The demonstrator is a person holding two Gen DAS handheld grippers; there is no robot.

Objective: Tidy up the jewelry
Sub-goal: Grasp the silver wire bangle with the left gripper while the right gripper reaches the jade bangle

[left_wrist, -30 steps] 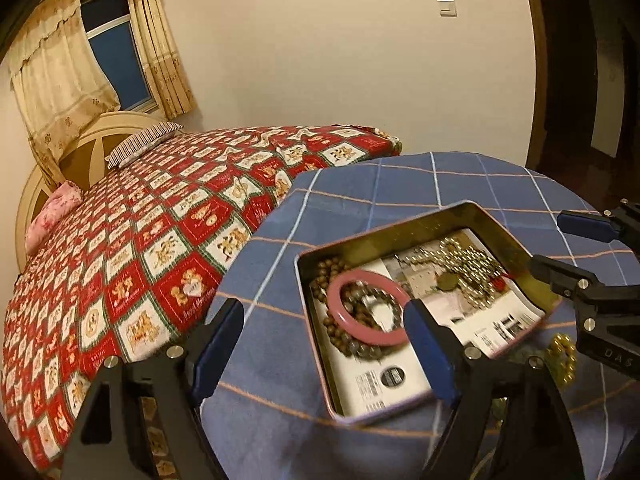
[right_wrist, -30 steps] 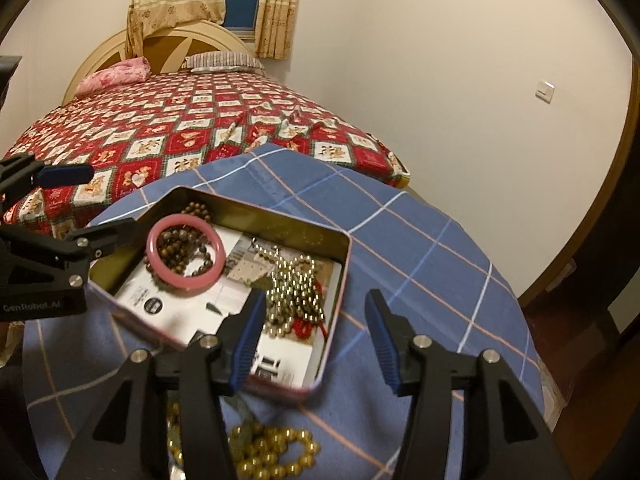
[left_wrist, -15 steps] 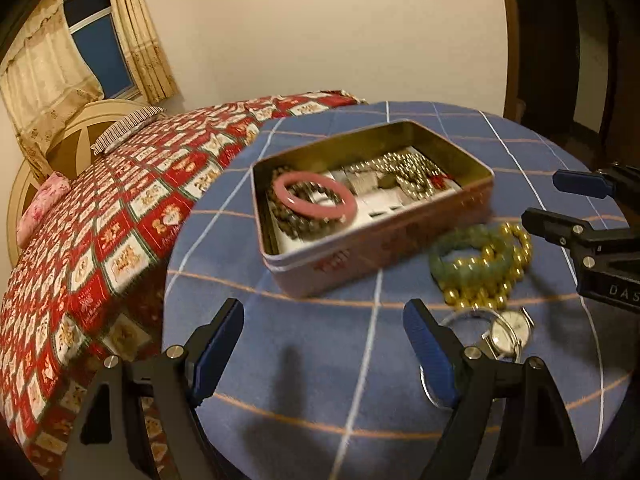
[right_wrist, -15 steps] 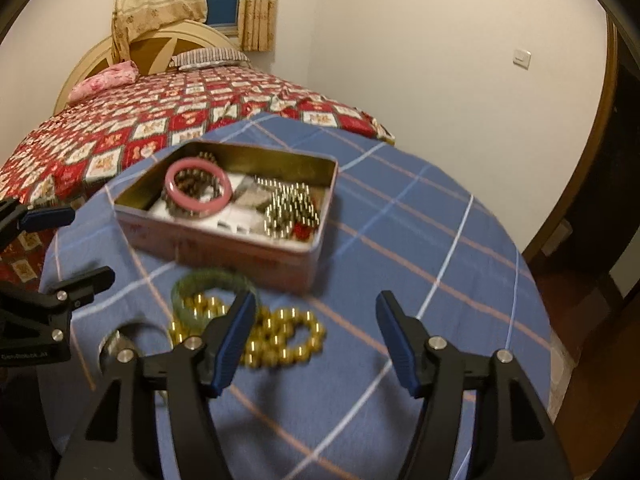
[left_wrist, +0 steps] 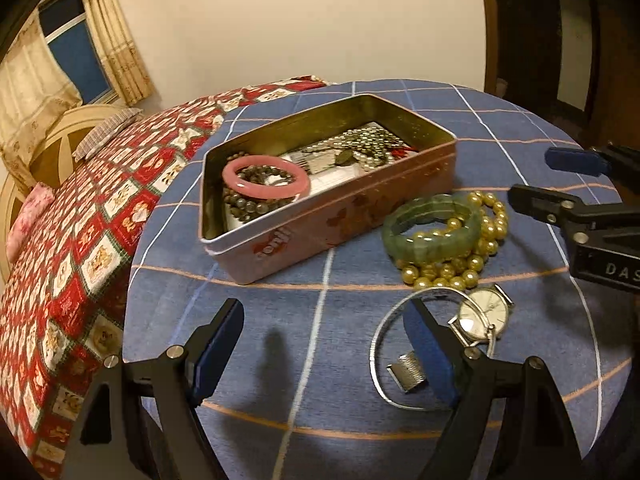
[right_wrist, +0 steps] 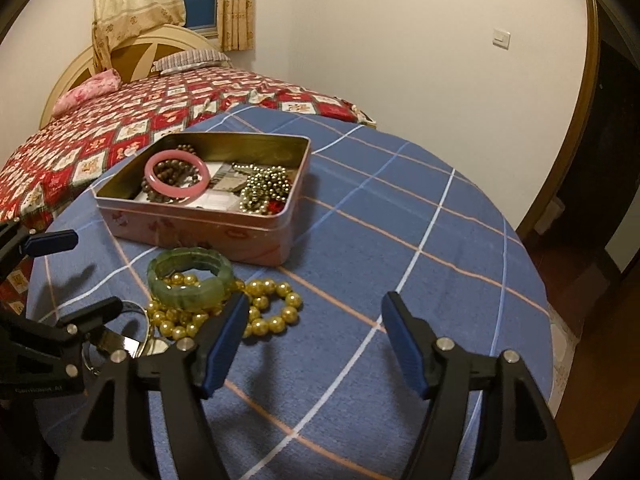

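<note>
The right gripper point(right_wrist: 314, 344) is empty, its fingers point(right_wrist: 226, 344) opening over bare blue cloth on the table point(right_wrist: 420, 216). The left gripper point(left_wrist: 324, 352) hangs with its fingers point(left_wrist: 218, 346) wide apart and nothing between them; one finger hides part of the silver watch point(left_wrist: 482, 314), whose band loops toward the camera. Beyond it the green bracelet point(left_wrist: 432, 226) lies on the gold bead strand point(left_wrist: 478, 256), just beside the pink tin point(left_wrist: 344, 216). In the left view the tin's long axis runs up to the right.
</note>
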